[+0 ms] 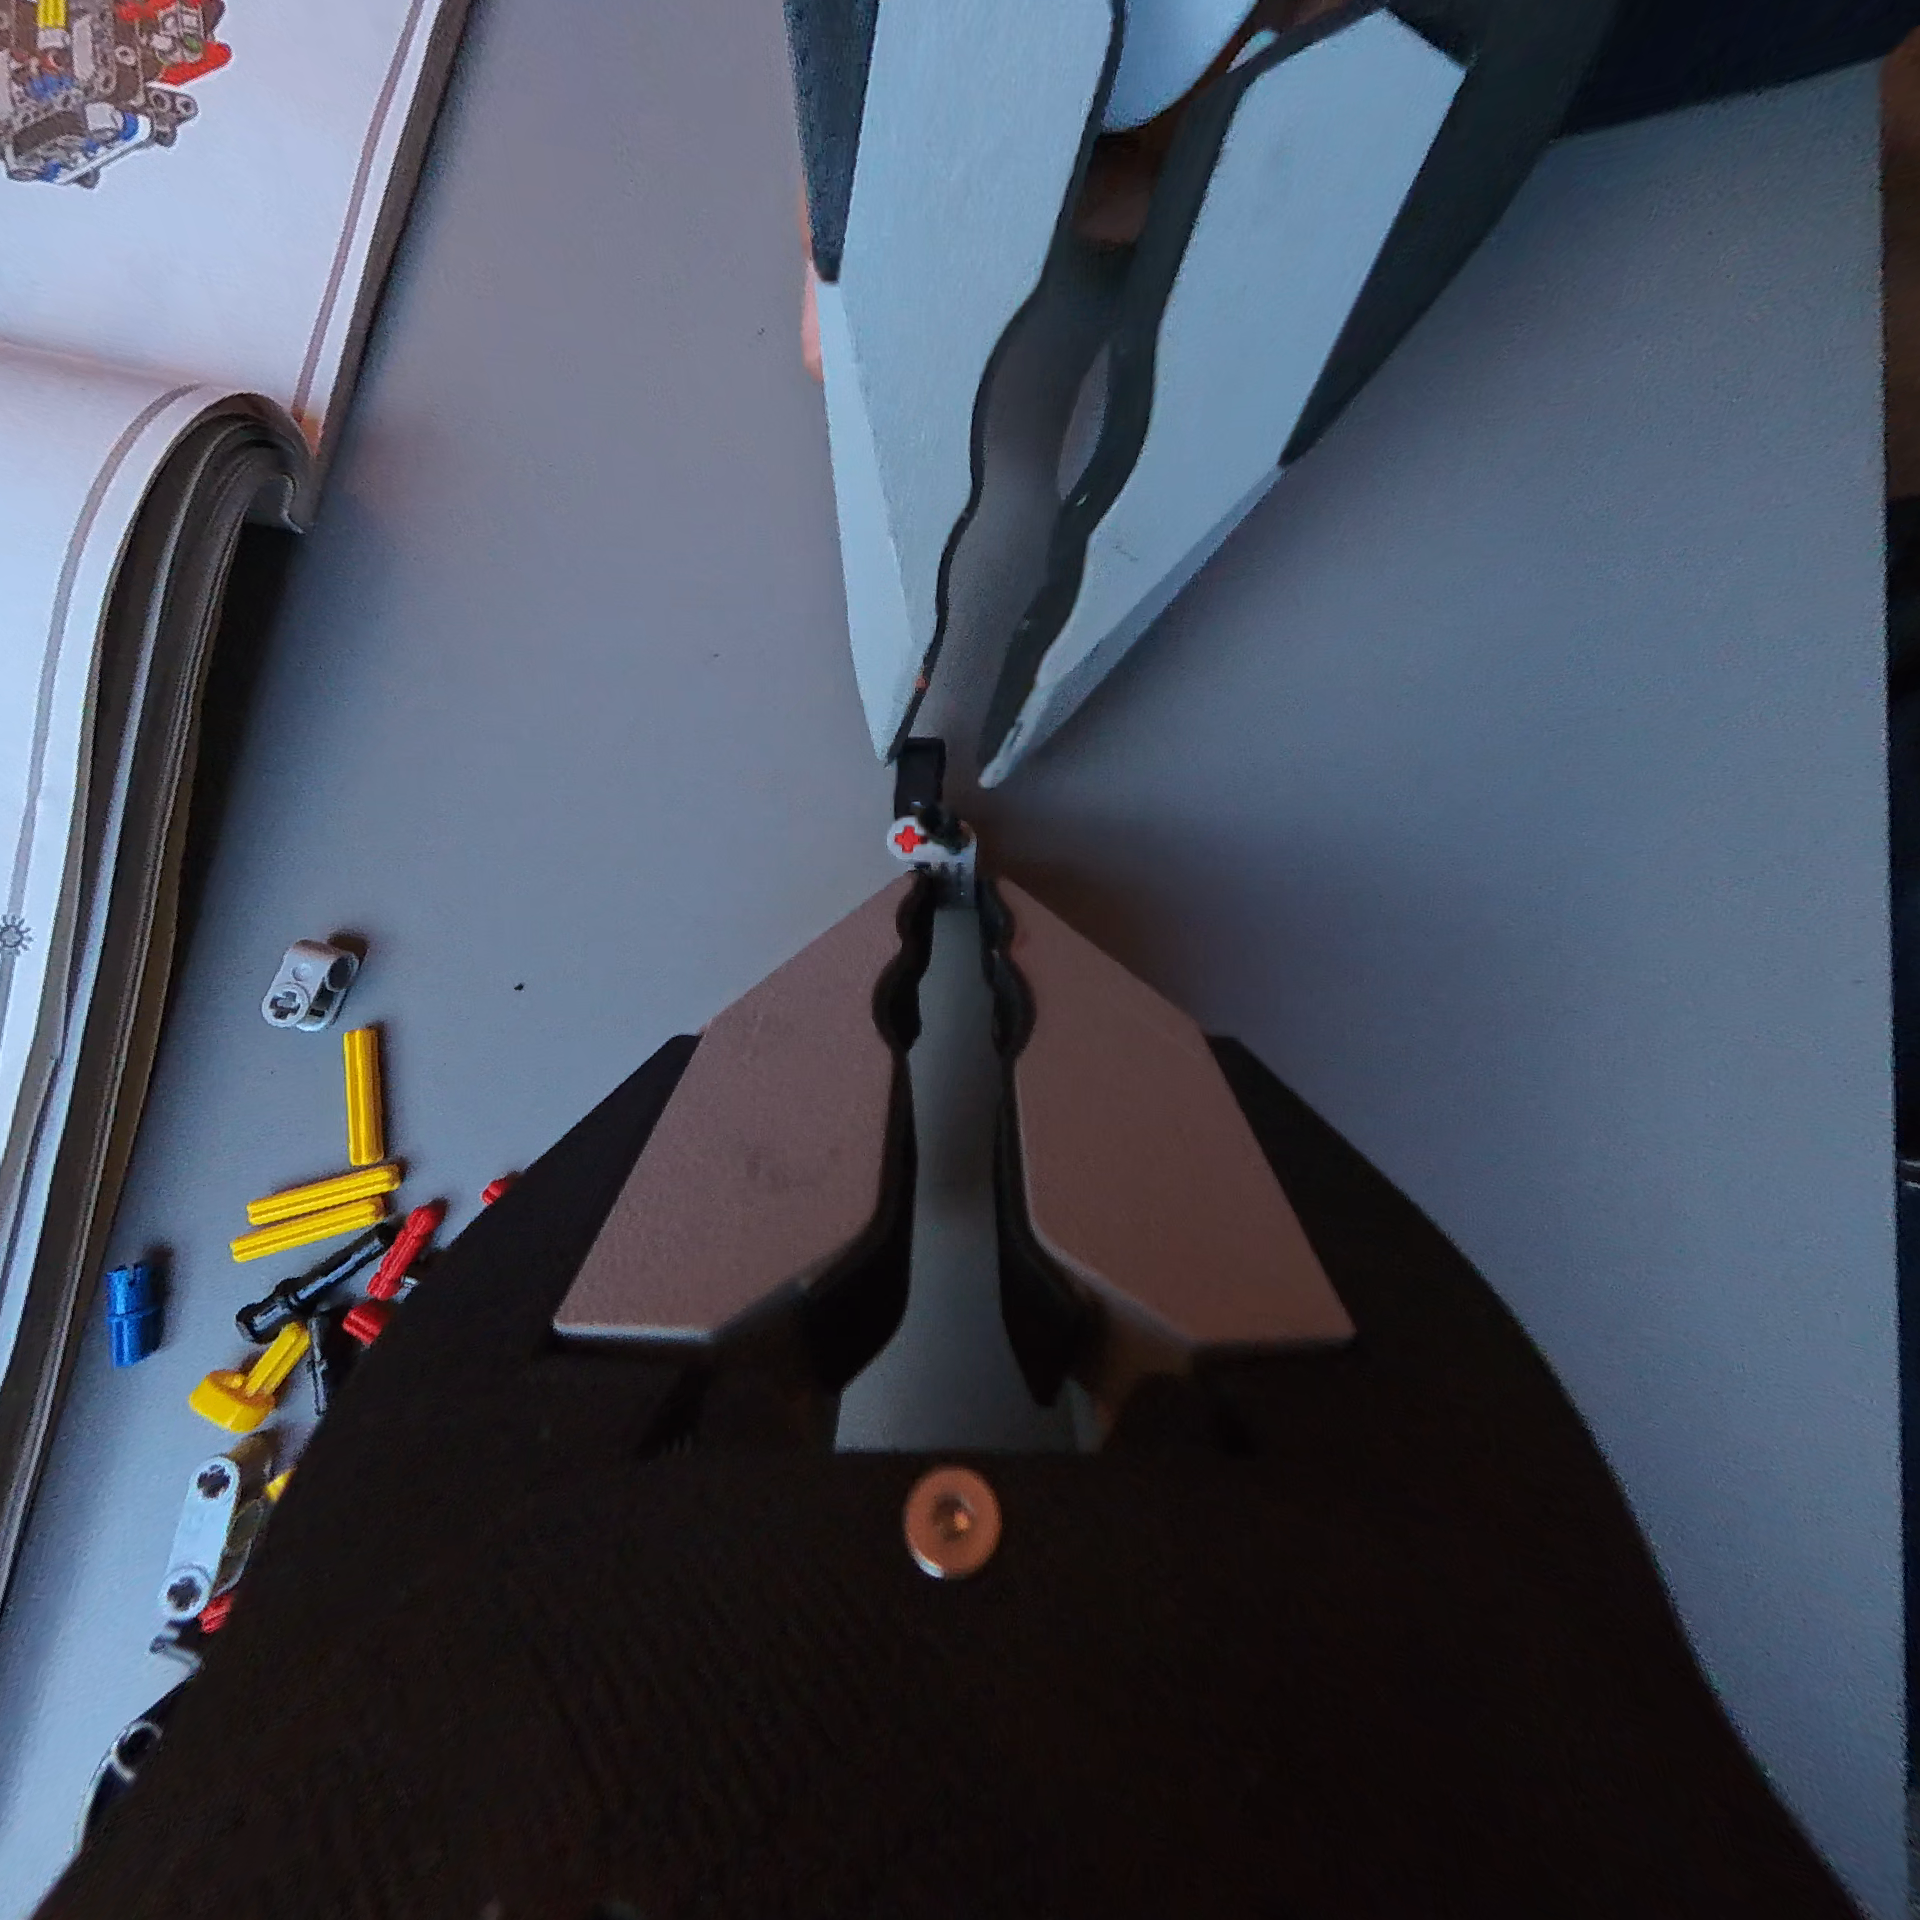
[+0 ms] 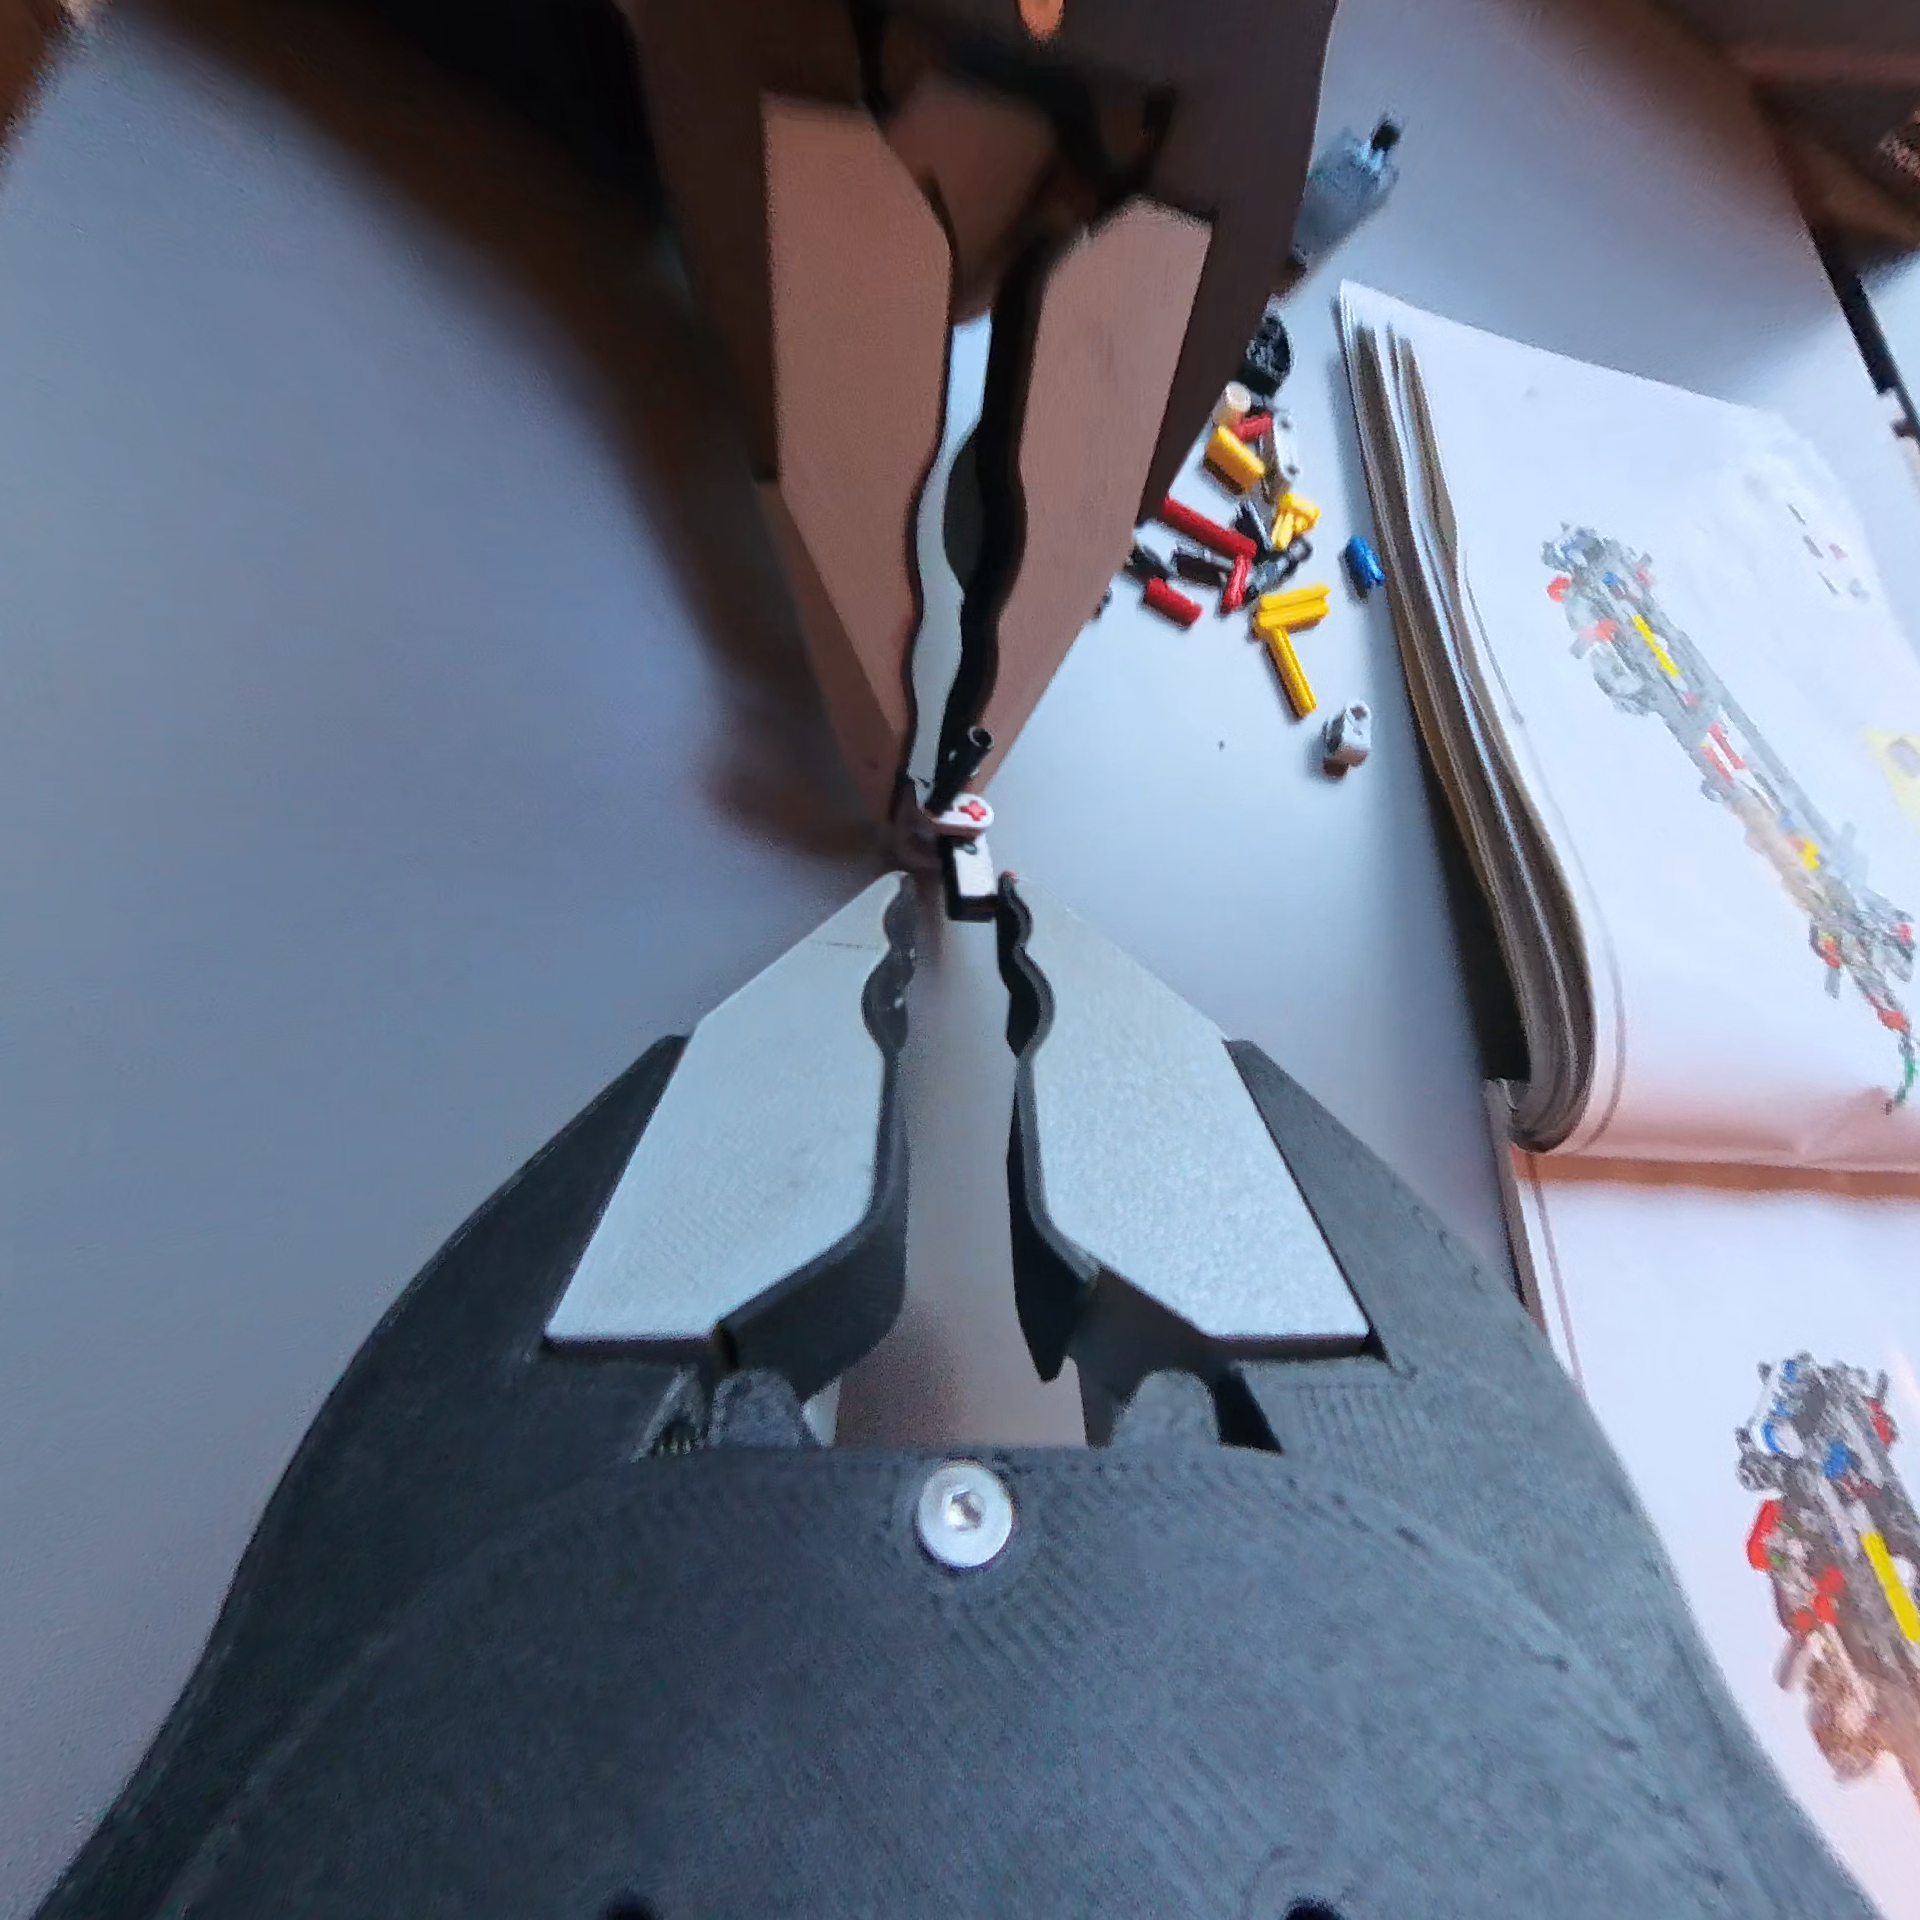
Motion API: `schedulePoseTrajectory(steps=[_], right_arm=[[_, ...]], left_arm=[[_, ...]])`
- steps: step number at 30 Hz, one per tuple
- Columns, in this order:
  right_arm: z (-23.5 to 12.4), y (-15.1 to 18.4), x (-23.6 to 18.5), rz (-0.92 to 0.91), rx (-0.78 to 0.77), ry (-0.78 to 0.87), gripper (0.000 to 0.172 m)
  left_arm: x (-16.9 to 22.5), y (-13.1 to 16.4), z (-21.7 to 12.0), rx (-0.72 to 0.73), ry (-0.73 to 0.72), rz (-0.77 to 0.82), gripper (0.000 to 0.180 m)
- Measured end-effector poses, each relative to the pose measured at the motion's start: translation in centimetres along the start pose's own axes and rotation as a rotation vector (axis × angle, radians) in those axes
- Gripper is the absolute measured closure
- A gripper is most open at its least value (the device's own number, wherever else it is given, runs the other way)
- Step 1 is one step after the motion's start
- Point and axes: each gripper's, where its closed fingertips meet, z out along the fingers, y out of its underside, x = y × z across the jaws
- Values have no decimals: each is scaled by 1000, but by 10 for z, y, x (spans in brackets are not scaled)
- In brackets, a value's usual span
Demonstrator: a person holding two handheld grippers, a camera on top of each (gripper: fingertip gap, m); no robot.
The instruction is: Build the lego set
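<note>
1. Between my left fingertips: the left gripper (image 1: 951,883) is clenched on a small grey connector (image 1: 935,844), which has a red cross axle end (image 1: 908,837) showing in its face.
2. A black piece (image 1: 921,769) juts from the connector toward my right gripper (image 2: 951,883). That gripper is released. One pad (image 2: 1013,904) touches the black piece and the other stands apart from it.
3. Judgement: the left pinch alone carries the little assembly above the grey table (image 1: 571,623), so a firm, square hold matters.
4. Outward, to my left: yellow axles (image 1: 364,1096), a loose grey connector (image 1: 310,982), a blue pin (image 1: 133,1314) and red pins (image 1: 410,1247).
5. Beyond them: an open instruction booklet (image 1: 156,312).
</note>
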Motion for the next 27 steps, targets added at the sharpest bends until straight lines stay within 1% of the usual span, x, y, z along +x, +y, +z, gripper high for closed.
schedulePoseTrajectory(steps=[3,13,19,23,27], right_arm=[[1,5,0,-19,-28,6,168],[2,8,1,-3,-35,2,169],[2,8,2,-3,-40,14,170],[0,6,2,-10,-30,17,172],[-2,5,1,-12,-23,15,171]], left_arm=[[0,0,0,-2,-8,9,174],[-1,1,-1,9,9,-13,174],[2,1,-2,20,54,-59,169],[1,4,-5,4,57,-54,166],[-4,12,-12,-41,25,-35,162]])
